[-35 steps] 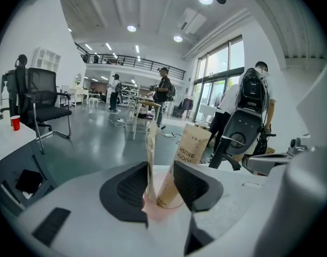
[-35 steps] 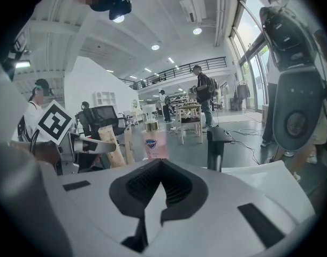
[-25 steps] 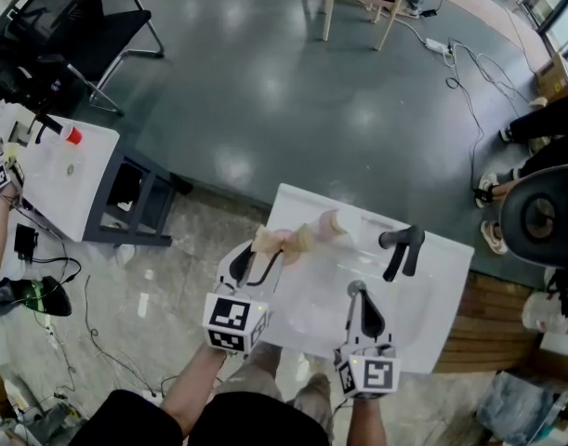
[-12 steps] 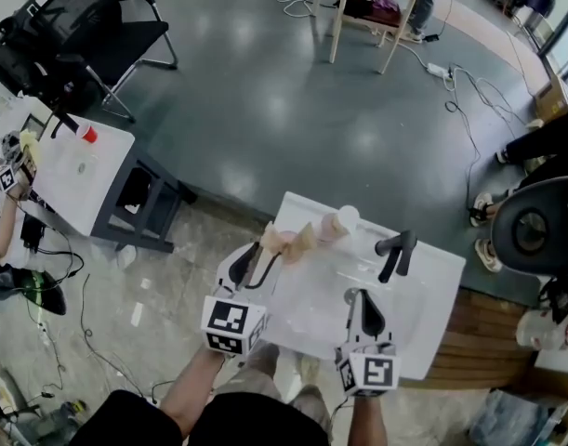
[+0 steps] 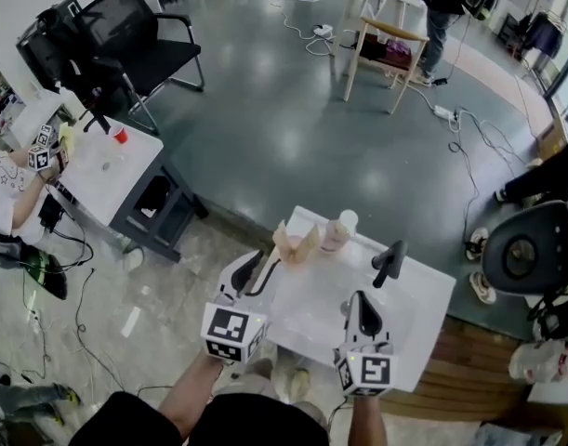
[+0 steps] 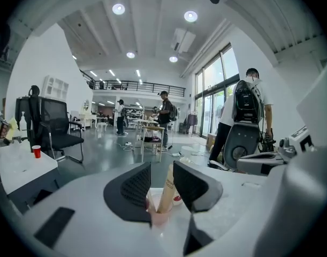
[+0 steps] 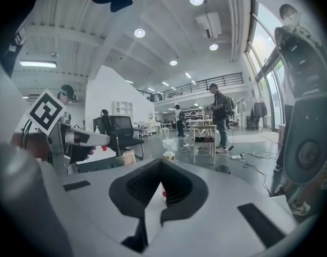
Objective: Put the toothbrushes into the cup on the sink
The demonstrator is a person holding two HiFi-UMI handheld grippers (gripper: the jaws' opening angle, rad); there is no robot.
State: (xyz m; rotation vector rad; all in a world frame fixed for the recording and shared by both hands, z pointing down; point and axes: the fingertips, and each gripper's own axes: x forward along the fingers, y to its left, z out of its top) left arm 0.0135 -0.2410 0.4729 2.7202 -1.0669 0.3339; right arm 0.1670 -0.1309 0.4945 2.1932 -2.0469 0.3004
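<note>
The white sink [image 5: 400,328] sits in the middle of the head view, with a black faucet [image 5: 388,262] at its far edge. On the sink's far left corner stands the pink cup [image 5: 297,249]. The toothbrush boxes [image 5: 289,238], tan cardboard, stand upright in the cup and lean apart from each other. Just to the right of the cup is a bottle [image 5: 338,231] with a white cap.

The left tool [image 6: 162,170] is released. Its jaws stand apart and have just been closing. In the left gripper view the cup and one toothbrush box show through the gap between the jaws, and neither pad presses on them. Dark print runs along that box, too small to read. A red patch of label shows on the bottle behind it, also unreadable.

The right tool [image 7: 162,167] is clenched, its jaw tips together with nothing between them. In the head view it is over the near side of the sink, apart from the cup. The cube on each tool carries black-and-white square markers with no lettering.
</note>
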